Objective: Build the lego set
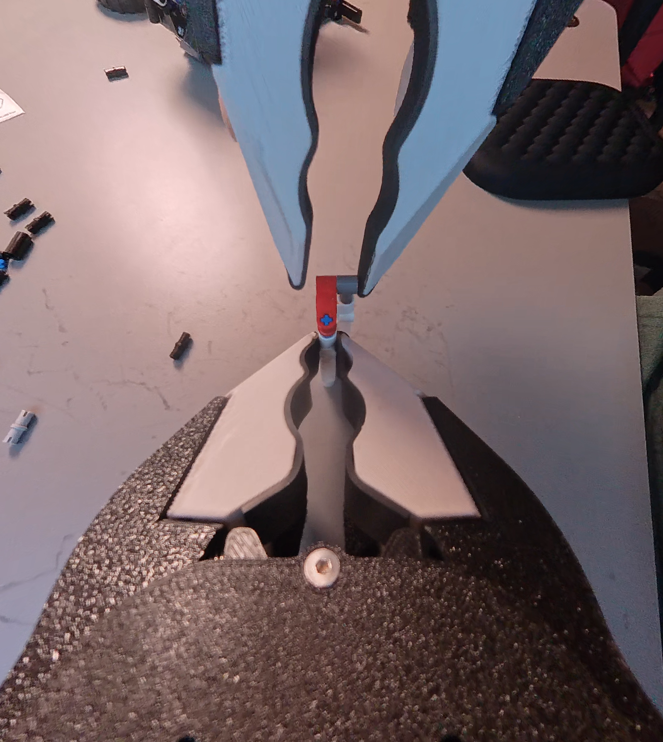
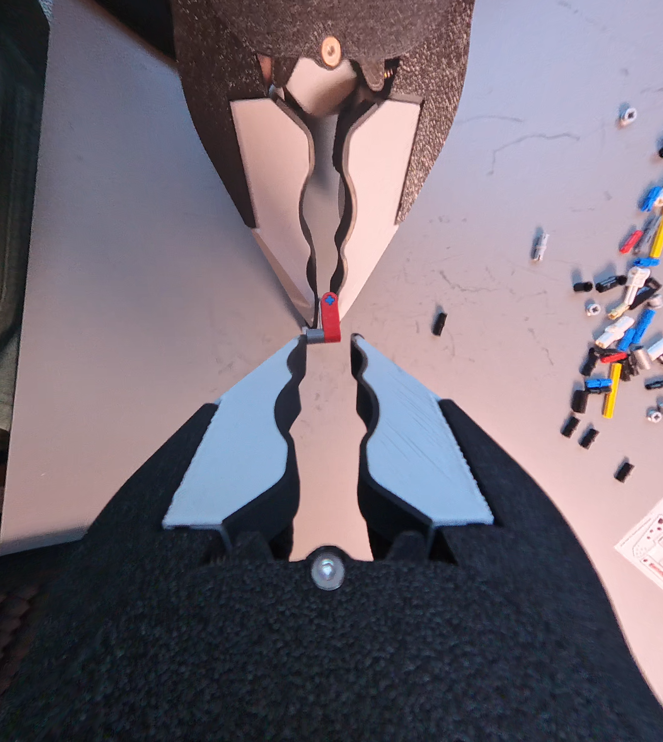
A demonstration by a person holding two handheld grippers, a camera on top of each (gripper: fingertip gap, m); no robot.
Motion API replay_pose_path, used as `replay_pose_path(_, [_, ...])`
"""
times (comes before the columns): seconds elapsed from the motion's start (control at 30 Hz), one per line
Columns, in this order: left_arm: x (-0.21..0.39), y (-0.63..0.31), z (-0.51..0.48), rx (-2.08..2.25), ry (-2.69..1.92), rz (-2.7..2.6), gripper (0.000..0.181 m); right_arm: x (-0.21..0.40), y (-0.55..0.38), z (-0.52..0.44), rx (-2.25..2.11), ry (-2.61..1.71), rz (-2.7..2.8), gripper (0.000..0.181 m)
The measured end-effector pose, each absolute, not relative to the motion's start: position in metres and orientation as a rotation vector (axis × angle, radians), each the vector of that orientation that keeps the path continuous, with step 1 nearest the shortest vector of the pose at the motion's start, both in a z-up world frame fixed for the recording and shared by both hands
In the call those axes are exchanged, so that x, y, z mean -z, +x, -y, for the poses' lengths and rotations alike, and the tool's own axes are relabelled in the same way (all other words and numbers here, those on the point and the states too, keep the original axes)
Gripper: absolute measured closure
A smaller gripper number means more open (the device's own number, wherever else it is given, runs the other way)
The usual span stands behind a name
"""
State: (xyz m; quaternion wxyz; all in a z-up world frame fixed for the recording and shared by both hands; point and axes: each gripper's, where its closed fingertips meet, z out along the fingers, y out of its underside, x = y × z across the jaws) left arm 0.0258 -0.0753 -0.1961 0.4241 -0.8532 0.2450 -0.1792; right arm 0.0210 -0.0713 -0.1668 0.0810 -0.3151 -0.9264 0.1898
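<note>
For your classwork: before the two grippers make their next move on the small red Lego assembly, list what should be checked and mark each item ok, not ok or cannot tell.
1. Left gripper shut on the small assembly's light grey piece: ok.
2. Right gripper open: ok.
3. Dark grey connector touching one right fingertip: ok.
4. Connector fully seated in red liftarm: cannot tell.
5. Assembly held above the table, clear of the loose parts: ok.
</note>
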Motion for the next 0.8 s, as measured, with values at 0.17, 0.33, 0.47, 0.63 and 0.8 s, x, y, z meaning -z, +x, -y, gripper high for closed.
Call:
replay_pose_path(0.17, [0.1961, 0.0265, 0.0759, 0.448, -2.131, -0.623, 0.175, 0.1679, 0.0216, 0.0748, -0.575, -0.86, 2.717, 0.165])
replay_pose_path(0.33, [0.1961, 0.0277, 0.0763, 0.433, -2.128, -0.628, 0.175, 0.1681, 0.0231, 0.0763, -0.704, -0.931, 2.579, 0.165])
replay_pose_path(0.47, [0.1964, 0.0289, 0.0776, 0.417, -2.131, -0.624, 0.174, 0.1678, 0.0237, 0.0784, -0.799, -0.991, 2.432, 0.165])
replay_pose_path(0.63, [0.1964, 0.0274, 0.0748, 0.391, -2.165, -0.525, 0.174, 0.1684, 0.0209, 0.0714, -0.881, -1.211, 2.138, 0.165])
replay_pose_path(0.8, [0.1965, 0.0271, 0.0731, 0.342, -2.185, -0.459, 0.174, 0.168, 0.0276, 0.0701, -0.821, -1.412, 1.878, 0.162])
